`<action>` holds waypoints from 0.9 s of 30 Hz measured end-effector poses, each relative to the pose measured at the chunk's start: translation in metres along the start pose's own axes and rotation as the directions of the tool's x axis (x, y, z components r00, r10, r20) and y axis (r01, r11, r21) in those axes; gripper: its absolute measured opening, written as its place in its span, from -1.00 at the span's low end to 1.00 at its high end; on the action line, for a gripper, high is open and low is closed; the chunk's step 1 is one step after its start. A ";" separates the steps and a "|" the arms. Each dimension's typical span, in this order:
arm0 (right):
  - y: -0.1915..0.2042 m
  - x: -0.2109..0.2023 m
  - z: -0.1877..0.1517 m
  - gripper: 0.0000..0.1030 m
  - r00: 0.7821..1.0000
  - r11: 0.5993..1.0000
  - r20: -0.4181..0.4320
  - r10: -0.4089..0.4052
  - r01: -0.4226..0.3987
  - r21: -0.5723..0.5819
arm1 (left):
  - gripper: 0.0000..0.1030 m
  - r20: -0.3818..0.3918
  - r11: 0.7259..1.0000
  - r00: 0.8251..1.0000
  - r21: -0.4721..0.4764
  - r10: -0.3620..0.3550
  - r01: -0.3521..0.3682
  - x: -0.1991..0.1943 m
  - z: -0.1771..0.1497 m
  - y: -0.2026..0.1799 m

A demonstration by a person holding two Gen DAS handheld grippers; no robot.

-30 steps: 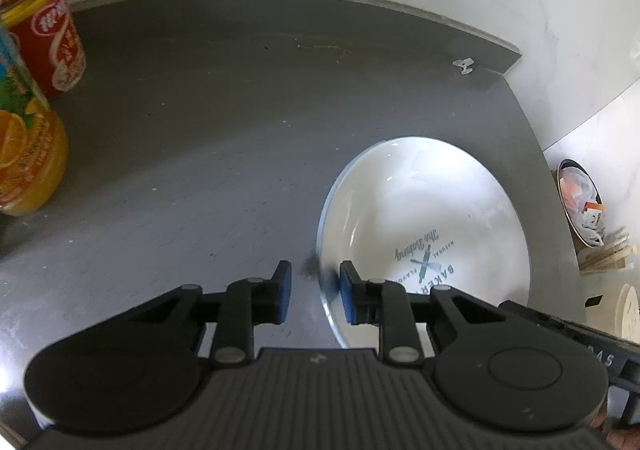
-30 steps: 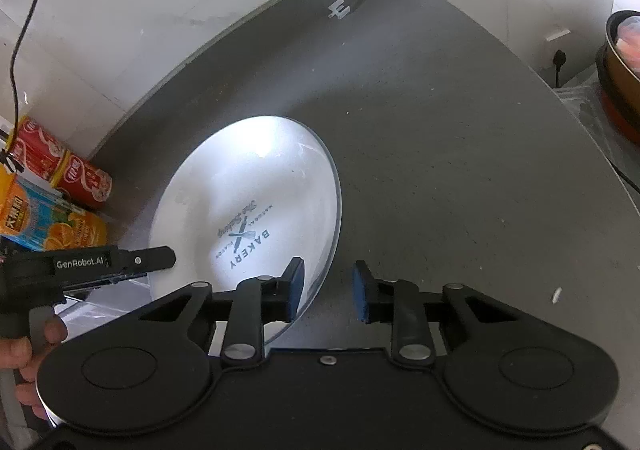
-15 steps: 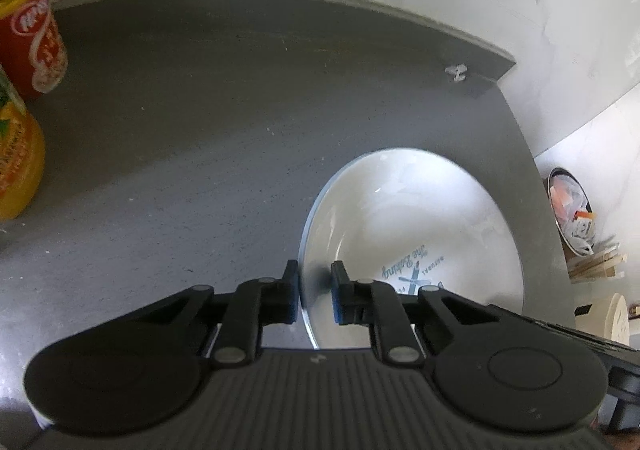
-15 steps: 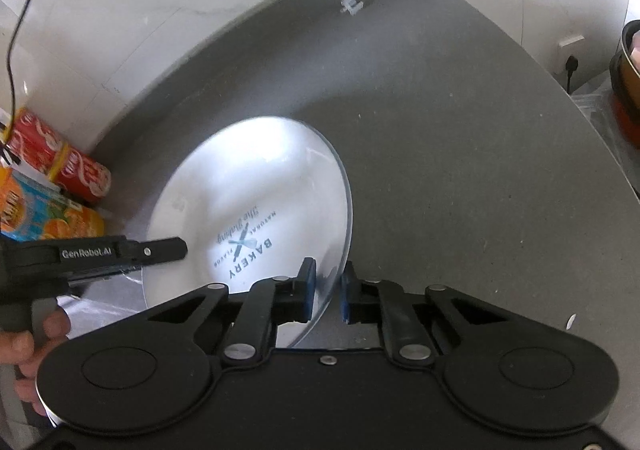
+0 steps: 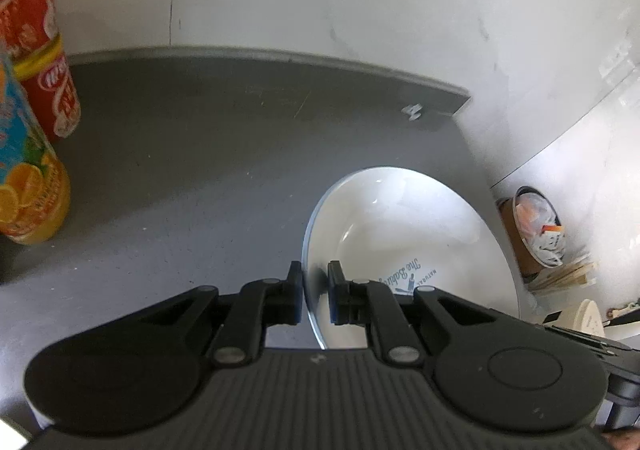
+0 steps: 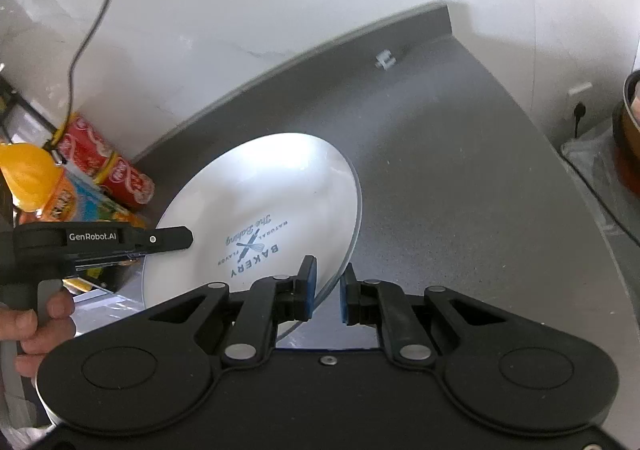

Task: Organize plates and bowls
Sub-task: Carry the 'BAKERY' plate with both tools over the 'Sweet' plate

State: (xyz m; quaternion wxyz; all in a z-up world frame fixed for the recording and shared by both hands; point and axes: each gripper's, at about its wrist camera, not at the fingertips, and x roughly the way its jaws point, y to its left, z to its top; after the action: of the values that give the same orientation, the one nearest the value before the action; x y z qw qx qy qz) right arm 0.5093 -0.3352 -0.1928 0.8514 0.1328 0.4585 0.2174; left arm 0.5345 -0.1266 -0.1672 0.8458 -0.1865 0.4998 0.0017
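Left gripper [image 5: 315, 300] has its blue pads pinched on the rim of the white plate [image 5: 404, 234], and the right gripper [image 6: 327, 292] straddles the opposite rim, pads close around the edge, though a sliver of gap shows on its right side. So that's one plate, carried between two tools, apparently raised off the grey countertop [image 5: 208, 154] and tilted. It bears a blue "Bakery" print in the middle. By my reading it's glazed ceramic: stiff, fairly heavy, slick under the pads, and it would chip or shatter if dropped, so the rim on both sides is the sensible hold. Beyond it, the count: one red can [image 5: 44, 62], one orange juice bottle [image 5: 28, 186] on the left, and one bowl [image 5: 538, 230] of odds and ends off to the right. No other plates in sight.
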 end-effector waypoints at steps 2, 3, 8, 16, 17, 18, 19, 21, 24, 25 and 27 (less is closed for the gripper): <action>0.006 -0.011 0.001 -0.77 1.000 1.000 0.011 0.005 -0.005 -0.010 | -0.80 0.019 1.000 1.000 0.002 -0.003 0.003 -0.014 -0.002 -0.003; 0.009 -0.017 0.001 -0.77 1.000 1.000 0.016 0.006 -0.006 -0.018 | -0.80 0.028 1.000 1.000 0.000 -0.004 0.004 -0.021 -0.003 -0.004; 0.024 -0.043 0.001 -0.77 0.999 0.998 0.033 0.026 -0.024 -0.053 | -0.80 0.070 1.000 0.998 -0.025 -0.001 0.002 -0.055 -0.011 -0.007; 0.052 -0.071 -0.005 -0.76 0.996 0.990 0.038 0.082 -0.076 -0.121 | -0.80 0.120 0.994 0.992 -0.103 0.032 -0.020 -0.106 -0.030 0.002; 0.057 -0.073 -0.007 -0.76 0.996 0.988 0.037 0.086 -0.080 -0.133 | -0.80 0.123 0.993 0.992 -0.115 0.035 -0.021 -0.112 -0.032 0.005; 0.063 -0.076 -0.009 -0.76 0.995 0.986 0.037 0.091 -0.085 -0.142 | -0.80 0.128 0.992 0.991 -0.123 0.040 -0.024 -0.117 -0.034 0.009; 0.068 -0.078 -0.010 -0.76 0.994 0.985 0.036 0.098 -0.092 -0.148 | -0.80 0.135 0.991 0.990 -0.129 0.045 -0.027 -0.123 -0.036 0.013; 0.080 -0.081 -0.011 -0.76 0.993 0.981 0.037 0.114 -0.106 -0.164 | -0.80 0.150 0.990 0.988 -0.142 0.048 -0.027 -0.136 -0.040 0.022; 0.100 -0.084 -0.015 -0.76 0.991 0.975 0.040 0.129 -0.119 -0.188 | -0.80 0.166 0.987 0.985 -0.162 0.052 -0.024 -0.152 -0.044 0.038; 0.106 -0.085 -0.016 -0.76 0.990 0.973 0.040 0.135 -0.124 -0.194 | -0.80 0.171 0.986 0.984 -0.164 0.054 -0.026 -0.157 -0.045 0.044; 0.120 -0.084 -0.019 -0.76 0.989 0.970 0.039 0.145 -0.134 -0.204 | -0.80 0.177 0.985 0.982 -0.171 0.059 -0.029 -0.166 -0.047 0.055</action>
State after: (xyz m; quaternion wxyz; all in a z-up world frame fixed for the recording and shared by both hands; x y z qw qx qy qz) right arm 0.4225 -0.2715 -0.0913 0.8551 0.0837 0.4006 0.3183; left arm 0.4010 -0.0597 -0.0642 0.8688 -0.2452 0.4228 0.0796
